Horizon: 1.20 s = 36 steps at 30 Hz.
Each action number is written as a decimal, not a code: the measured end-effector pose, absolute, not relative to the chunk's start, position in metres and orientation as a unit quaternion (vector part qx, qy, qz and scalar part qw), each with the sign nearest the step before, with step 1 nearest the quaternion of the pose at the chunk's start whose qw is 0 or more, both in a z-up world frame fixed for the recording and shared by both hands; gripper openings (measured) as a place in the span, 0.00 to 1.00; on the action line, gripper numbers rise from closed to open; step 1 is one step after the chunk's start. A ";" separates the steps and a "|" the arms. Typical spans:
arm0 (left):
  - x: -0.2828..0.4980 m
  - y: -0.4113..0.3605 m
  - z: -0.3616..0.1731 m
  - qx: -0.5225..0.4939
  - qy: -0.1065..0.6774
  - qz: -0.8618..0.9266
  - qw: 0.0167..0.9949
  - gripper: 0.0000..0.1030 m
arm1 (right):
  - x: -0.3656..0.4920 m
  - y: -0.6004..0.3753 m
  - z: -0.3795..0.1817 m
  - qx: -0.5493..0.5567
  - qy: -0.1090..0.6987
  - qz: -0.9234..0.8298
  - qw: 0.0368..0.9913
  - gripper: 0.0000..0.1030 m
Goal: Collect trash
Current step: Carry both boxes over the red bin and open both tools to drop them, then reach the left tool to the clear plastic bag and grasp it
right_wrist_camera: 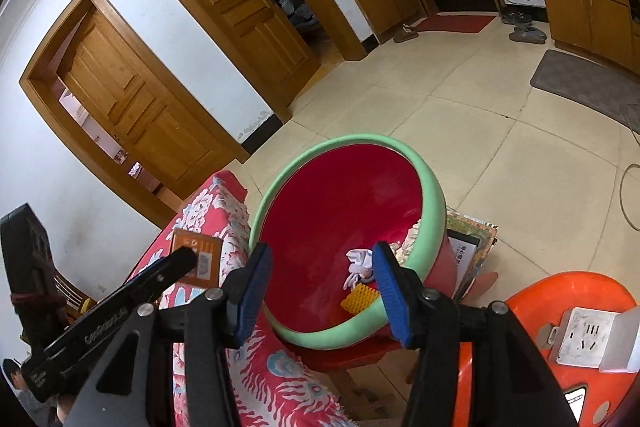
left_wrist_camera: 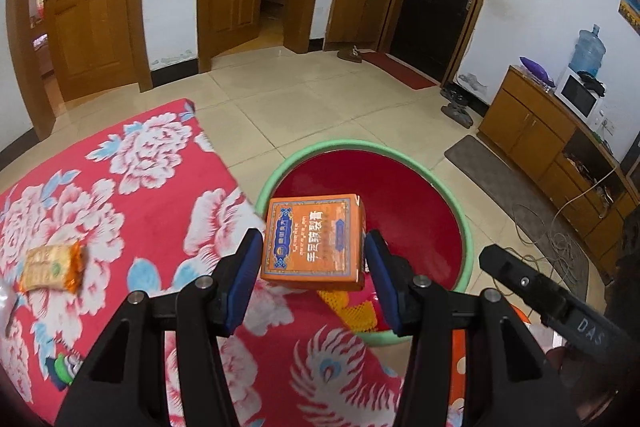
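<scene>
My left hand-held gripper is clamped on the orange box, its blue pads pressing the two short sides so the printed face stays up and level. I hold it this way because the box is stiff and flat-sided; a squeeze across its width should keep it from twisting. It hangs just ahead of my fingers, at the near rim of the basin, partly over the red inside. The basin stands just beyond the edge of the flowered cloth, so I judge it is the bin for the trash and that the box only has to go a little further forward before I let go.

My right hand-held gripper is apart and empty, its jaws framing the basin's near rim from above. Nothing sits between them. Beyond its fingertips, at the bottom of the basin, lie a white crumpled scrap and a yellow ridged piece, so some trash is already in.

To the left of my left gripper, well apart from it, a snack packet lies on the cloth. It is not yet collected, and I take it as the next thing to fetch.
</scene>
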<state>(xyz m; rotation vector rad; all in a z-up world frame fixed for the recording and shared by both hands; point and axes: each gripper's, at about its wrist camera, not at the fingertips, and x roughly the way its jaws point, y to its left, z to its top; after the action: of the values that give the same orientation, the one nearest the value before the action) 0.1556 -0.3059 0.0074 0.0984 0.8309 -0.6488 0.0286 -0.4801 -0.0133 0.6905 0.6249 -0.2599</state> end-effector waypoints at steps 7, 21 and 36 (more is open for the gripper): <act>0.159 -0.303 0.006 0.038 0.402 -0.300 0.864 0.63 | 0.031 -0.482 -0.015 0.332 0.304 -0.124 0.884 0.54; 0.160 -0.227 0.020 0.006 0.395 -0.236 0.888 0.63 | 0.036 -0.447 -0.005 0.313 0.316 -0.077 0.892 0.57; 0.162 -0.127 0.027 -0.007 0.385 -0.158 0.909 0.63 | 0.044 -0.372 0.018 0.261 0.331 -0.010 0.907 0.59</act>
<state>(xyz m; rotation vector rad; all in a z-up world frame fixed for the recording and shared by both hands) 0.1616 -0.1272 0.0272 -0.0136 0.7946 -0.3262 0.0445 -0.3718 0.0183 0.5391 0.6836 -0.0202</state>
